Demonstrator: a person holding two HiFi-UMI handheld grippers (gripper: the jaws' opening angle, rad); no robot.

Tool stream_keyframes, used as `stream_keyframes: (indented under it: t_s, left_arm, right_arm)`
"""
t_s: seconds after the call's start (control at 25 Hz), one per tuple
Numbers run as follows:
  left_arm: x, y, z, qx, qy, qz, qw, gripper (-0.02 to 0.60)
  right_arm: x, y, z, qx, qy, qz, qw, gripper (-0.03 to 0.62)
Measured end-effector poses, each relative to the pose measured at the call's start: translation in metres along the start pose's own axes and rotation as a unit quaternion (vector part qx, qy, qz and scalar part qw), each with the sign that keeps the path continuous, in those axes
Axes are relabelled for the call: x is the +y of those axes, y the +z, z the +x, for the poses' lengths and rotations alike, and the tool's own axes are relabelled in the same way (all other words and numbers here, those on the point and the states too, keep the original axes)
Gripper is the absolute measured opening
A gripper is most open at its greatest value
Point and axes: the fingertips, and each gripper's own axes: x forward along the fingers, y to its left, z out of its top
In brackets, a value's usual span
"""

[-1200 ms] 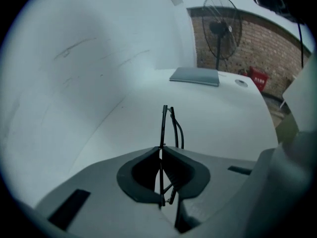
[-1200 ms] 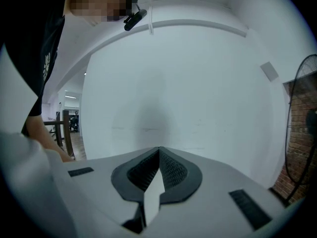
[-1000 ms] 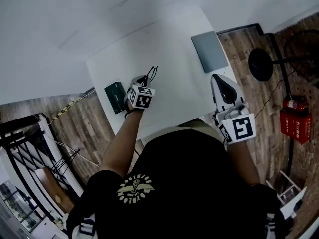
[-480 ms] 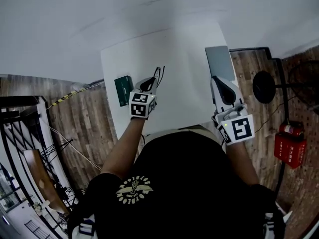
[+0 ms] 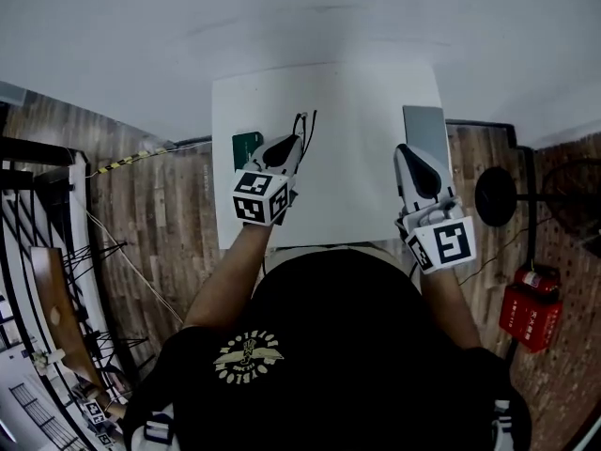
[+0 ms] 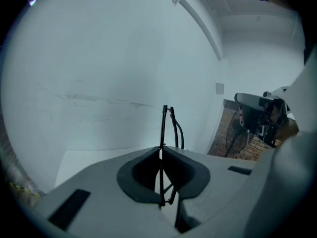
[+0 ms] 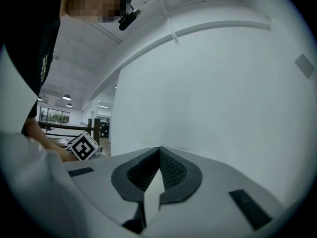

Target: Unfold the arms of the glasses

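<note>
Thin black glasses (image 6: 164, 123), edge-on, gripped by left tongs (image 6: 160, 151); right tongs (image 7: 159, 151) clenched, empty.

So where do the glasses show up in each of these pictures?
Head view: the glasses poke out of the left tongs, over the white table.
Left gripper view: glasses at centre, pinched edge-on in those tongs.
Right gripper view: not in it.
Shared landmark: the white wall, behind everything in all three.
</note>
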Motion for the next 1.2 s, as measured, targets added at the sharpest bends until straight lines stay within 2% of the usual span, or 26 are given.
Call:
stream_keyframes:
  t_s: [0.32,0.6,0.84,1.04,1.2]
  left_arm:
    - [0.007,0.039,-0.057,-0.066,0.026,-0.007,0.9975,0.023]
    - [0.014,0.062,-0.102,-0.106,0.043,0.013,0.9934,0.023]
    - [0.017,0.065,-0.124,-0.125,0.023,0.021,0.9916,0.023]
    - [0.006,0.072,-0.142,-0.153,-0.025,0.038,0.9872,0.023]
    - [-0.004,0.079,-0.147,-0.169,-0.058,0.053,0.9824,0.023]
  right_arm:
    - [0.029,0.001,0.023,-0.003,0.042,0.003,0.999,0.002]
    - [0.059,0.009,0.047,-0.009,0.080,0.010,0.997,0.001]
    - [0.089,0.011,0.064,-0.010,0.108,0.017,0.994,0.002]
    - [0.117,0.015,0.072,-0.009,0.123,0.019,0.992,0.002]
    - [0.138,0.022,0.073,-0.017,0.154,0.039,0.987,0.001]
